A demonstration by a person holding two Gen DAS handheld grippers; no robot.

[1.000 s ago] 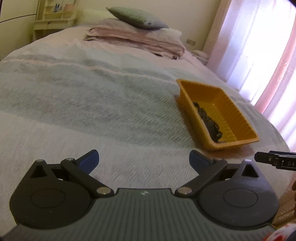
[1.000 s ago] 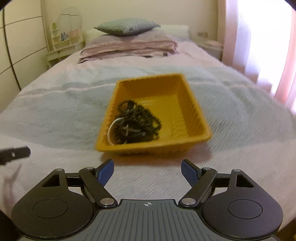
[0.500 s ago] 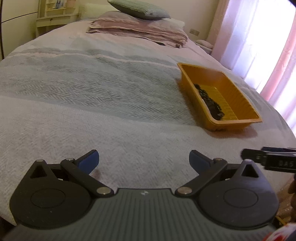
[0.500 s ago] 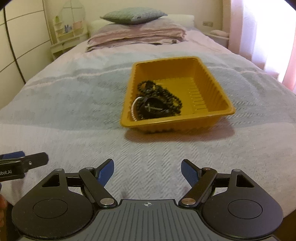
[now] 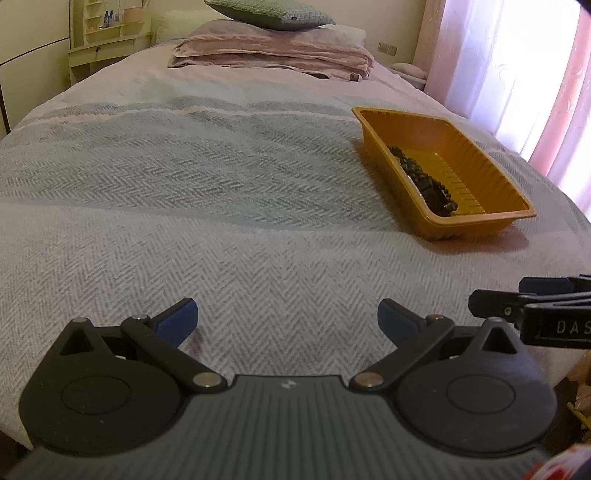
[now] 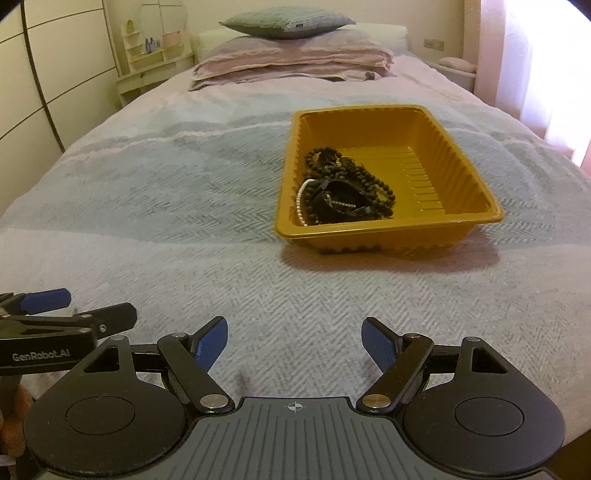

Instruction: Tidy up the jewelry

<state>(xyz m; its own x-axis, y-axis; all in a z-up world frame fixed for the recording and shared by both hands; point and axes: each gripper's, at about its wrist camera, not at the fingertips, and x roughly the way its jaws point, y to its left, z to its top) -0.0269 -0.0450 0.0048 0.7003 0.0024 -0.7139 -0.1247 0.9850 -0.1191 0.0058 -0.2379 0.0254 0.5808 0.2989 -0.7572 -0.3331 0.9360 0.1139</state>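
A yellow plastic tray (image 6: 458, 162) lies on the bed, ahead of my right gripper (image 6: 294, 341). In it sits a tangle of jewelry (image 6: 341, 188): dark bead strands, a white pearl strand and a black band. In the left wrist view the tray (image 5: 476, 162) is far to the right and the jewelry (image 5: 421, 177) lies against its near wall. My left gripper (image 5: 287, 316) is open and empty over the grey herringbone blanket (image 5: 221, 206). My right gripper is open and empty too, near the bed's front edge.
Folded pink bedding (image 6: 295, 59) and a grey-green pillow (image 6: 288, 22) lie at the bed's head. A small shelf unit (image 6: 155, 55) stands at the back left. Pink curtains (image 5: 517, 66) hang on the right. Each gripper shows at the other view's side edge.
Both grippers have drawn back toward the bed's foot and the views have lowered. The tray now lies farther off. Both grippers stayed open.
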